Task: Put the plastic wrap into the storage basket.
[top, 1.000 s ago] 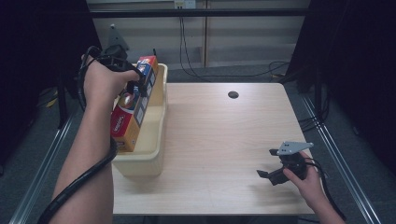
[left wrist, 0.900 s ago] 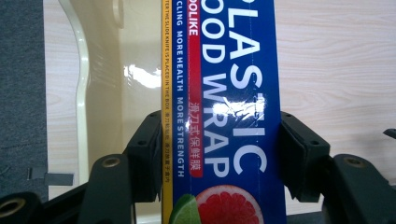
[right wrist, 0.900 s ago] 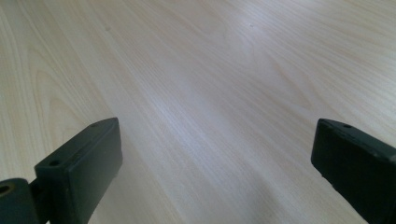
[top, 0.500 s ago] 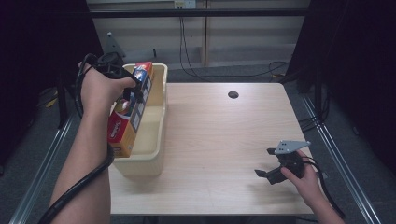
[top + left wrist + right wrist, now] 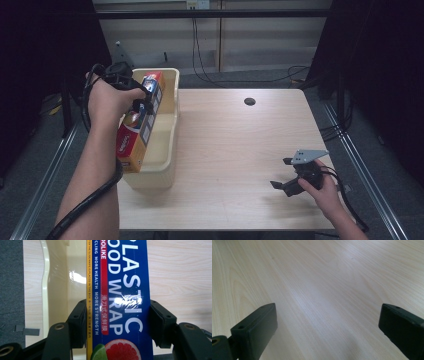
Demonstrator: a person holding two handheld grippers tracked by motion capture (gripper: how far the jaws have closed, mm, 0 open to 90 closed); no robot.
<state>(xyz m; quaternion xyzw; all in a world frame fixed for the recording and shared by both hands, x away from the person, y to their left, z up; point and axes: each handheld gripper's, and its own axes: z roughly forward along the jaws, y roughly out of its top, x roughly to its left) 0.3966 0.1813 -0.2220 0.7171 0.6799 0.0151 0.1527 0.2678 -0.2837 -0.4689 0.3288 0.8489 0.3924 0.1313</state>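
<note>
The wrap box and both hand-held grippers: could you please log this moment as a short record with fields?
held item: wrap box, blue and red, long, tilted
left hand-held gripper: shut on wrap box, jaws on its two long sides
box position: lower end inside bin
bin: cream, at table's left edge
right hand-held gripper: open, holding nothing, over bare table

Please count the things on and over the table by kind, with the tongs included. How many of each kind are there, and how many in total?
Plastic wrap box: 1
Cream bin: 1
Tongs, left and right: 2
Total: 4
</note>
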